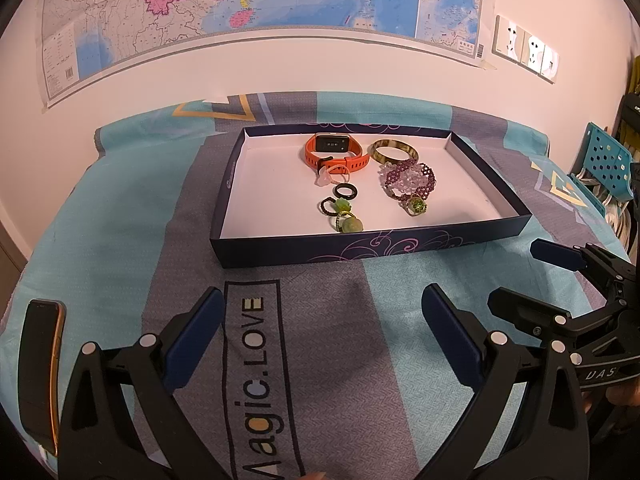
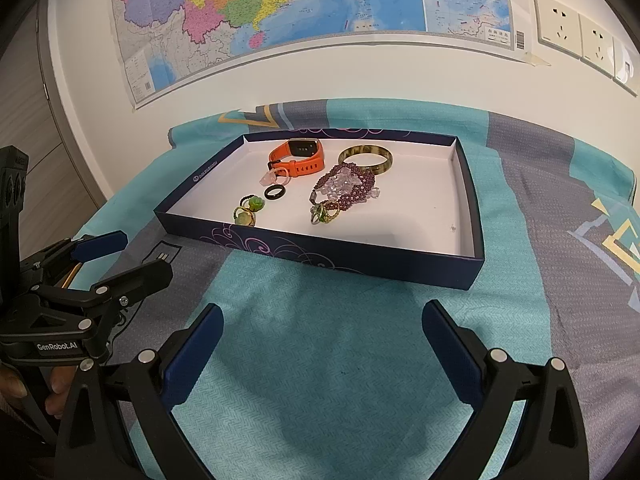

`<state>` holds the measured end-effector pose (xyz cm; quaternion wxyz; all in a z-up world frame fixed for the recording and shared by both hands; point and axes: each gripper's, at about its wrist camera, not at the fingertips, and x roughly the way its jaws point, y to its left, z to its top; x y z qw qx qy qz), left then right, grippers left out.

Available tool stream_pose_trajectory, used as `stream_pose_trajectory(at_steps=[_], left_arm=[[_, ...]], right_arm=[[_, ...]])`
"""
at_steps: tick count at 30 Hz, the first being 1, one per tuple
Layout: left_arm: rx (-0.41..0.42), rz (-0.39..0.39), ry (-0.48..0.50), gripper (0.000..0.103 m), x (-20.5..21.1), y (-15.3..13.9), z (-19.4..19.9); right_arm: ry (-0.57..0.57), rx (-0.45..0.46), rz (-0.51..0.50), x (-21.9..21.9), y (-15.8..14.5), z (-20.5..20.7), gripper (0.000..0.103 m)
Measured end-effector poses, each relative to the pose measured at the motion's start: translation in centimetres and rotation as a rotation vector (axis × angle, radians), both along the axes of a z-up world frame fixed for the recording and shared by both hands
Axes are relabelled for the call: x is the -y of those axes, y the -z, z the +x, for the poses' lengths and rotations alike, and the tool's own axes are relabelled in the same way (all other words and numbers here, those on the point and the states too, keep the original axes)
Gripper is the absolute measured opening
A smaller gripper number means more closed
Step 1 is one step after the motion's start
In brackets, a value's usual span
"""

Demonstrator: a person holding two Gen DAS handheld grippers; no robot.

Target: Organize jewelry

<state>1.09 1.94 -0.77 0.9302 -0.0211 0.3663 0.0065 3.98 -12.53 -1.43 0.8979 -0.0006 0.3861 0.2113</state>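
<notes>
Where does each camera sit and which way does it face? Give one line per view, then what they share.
Left wrist: on the left gripper, low over the cloth, facing the jewelry box and wall map; the right gripper shows at right.
Right wrist: on the right gripper, facing the same box from further right; the left gripper and fingers show at left.
Shared: box, orange watch, map, both grippers open.
</notes>
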Motion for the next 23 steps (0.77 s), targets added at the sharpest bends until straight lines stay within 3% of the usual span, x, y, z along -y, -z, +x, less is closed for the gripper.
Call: stream_pose_trajectory(at_steps=[16, 23], left_arm=[[0.004, 0.016, 0.010, 0.097, 0.3, 0.2, 0.0], [-0.030, -0.007, -0.003, 0.097, -0.8, 0.7, 0.5]], right_arm=[[-0.006, 0.010, -0.024, 0.5, -0.2, -0.3, 0.096], [0.047, -0.016, -0.152, 5.9, 0.3, 1.2, 0.096]])
